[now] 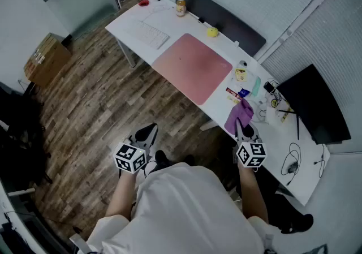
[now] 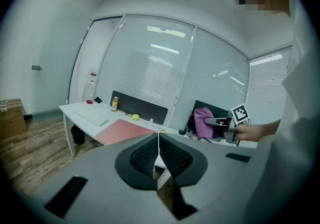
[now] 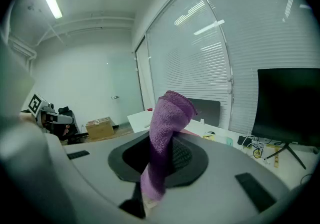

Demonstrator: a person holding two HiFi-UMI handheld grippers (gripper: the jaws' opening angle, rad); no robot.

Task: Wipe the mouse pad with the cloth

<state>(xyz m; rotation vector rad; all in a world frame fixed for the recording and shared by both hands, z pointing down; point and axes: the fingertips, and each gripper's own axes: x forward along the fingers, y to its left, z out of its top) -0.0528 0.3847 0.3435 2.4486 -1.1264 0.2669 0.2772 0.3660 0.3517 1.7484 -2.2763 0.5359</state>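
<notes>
Clamping cloth [image 3: 169, 118]: right hand-held gripper [image 1: 246, 133]

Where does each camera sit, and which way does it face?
Head view: on the person's head, steeply down at the desk; torso, left gripper, right gripper show.
Left gripper view: on the left gripper, along shut jaws toward the desk; right hand shows.
Right gripper view: on the right gripper, along jaws shut on the cloth; left gripper shows.
Head and left gripper views share the mouse pad.

Purple cloth [image 1: 240, 116], pink mouse pad [image 1: 193, 67], white desk [image 1: 141, 18]
</notes>
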